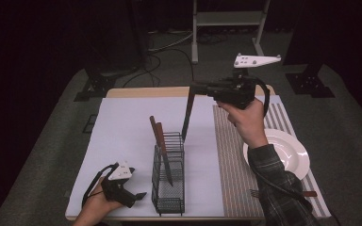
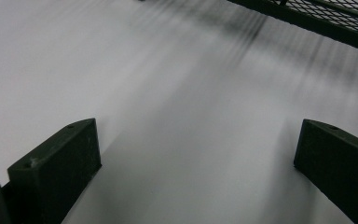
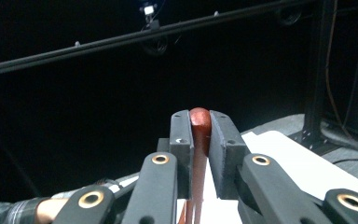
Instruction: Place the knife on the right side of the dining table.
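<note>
Up above the table, the right gripper (image 1: 194, 88) is clamped on the rounded end of a reddish-brown wooden handle (image 3: 199, 122), and in the right gripper view the two jaws press flat against either side of it, so the piece hangs straight down from the grip. Seen from the high view, this long utensil (image 1: 187, 115), probably a knife though its blade is too dark to read, dangles nearly upright with its lower tip just over the far end of the black wire-mesh cutlery basket (image 1: 168, 175); holding it by the very top seems meant to let it drop blade-first into a compartment. Two more wooden-handled pieces (image 1: 159, 136) already lean in the basket with handles up, which fits that reading. Nearer the person, the left gripper (image 1: 140, 195) rests low on the white mat (image 1: 122, 127) just beside the basket's near end, jaws spread wide and holding nothing; the left gripper view shows bare mat between them and the basket's mesh edge (image 2: 307, 18) at the top, so it looks parked ready to steady the basket. Farther right, a white plate (image 1: 294, 157) sits on a striped placemat (image 1: 233, 155), with a fork (image 1: 254, 193) near the table's front edge.
</note>
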`<state>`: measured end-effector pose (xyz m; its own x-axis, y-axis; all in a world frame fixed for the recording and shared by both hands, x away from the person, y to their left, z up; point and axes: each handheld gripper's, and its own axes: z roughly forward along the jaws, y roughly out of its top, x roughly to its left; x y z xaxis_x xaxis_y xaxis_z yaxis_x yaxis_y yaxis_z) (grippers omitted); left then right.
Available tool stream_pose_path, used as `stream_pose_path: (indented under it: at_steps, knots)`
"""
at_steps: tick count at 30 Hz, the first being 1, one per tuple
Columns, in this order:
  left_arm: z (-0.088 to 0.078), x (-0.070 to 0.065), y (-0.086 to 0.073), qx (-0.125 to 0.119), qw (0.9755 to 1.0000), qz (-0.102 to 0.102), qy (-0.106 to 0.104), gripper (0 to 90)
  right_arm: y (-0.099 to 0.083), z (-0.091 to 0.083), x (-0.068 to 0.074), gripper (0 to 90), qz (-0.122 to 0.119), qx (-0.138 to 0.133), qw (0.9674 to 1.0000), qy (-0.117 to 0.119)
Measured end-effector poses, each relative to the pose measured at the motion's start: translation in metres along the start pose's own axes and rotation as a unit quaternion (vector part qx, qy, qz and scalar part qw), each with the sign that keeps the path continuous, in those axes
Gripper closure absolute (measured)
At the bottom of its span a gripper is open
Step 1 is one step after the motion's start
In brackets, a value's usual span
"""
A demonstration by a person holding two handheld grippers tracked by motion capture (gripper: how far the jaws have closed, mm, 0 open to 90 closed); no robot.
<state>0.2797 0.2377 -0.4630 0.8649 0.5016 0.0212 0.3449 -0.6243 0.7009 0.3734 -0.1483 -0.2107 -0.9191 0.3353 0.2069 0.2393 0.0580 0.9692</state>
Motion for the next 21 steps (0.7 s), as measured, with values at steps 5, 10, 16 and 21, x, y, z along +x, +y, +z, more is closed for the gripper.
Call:
stream_pose_path:
  at_steps: [5,10,16,21]
  knots:
    - [0.000,0.000,0.000,0.000,1.0000,0.000,0.000,0.0,0.005,-0.018,-0.008,80.4,0.000,-0.013,0.9995,-0.030]
    - [0.000,0.000,0.000,0.000,1.0000,0.000,0.000,0.0,0.000,-0.028,-0.020,80.3,0.006,-0.015,0.9985,-0.053]
    - [0.000,0.000,0.000,-0.001,1.0000,-0.001,0.001,0.0,-0.009,-0.038,-0.035,80.3,0.017,-0.012,0.9965,-0.081]
    - [0.000,0.000,0.000,-0.001,1.0000,0.000,0.001,0.0,-0.017,-0.046,-0.048,80.3,0.024,-0.013,0.9936,-0.110]
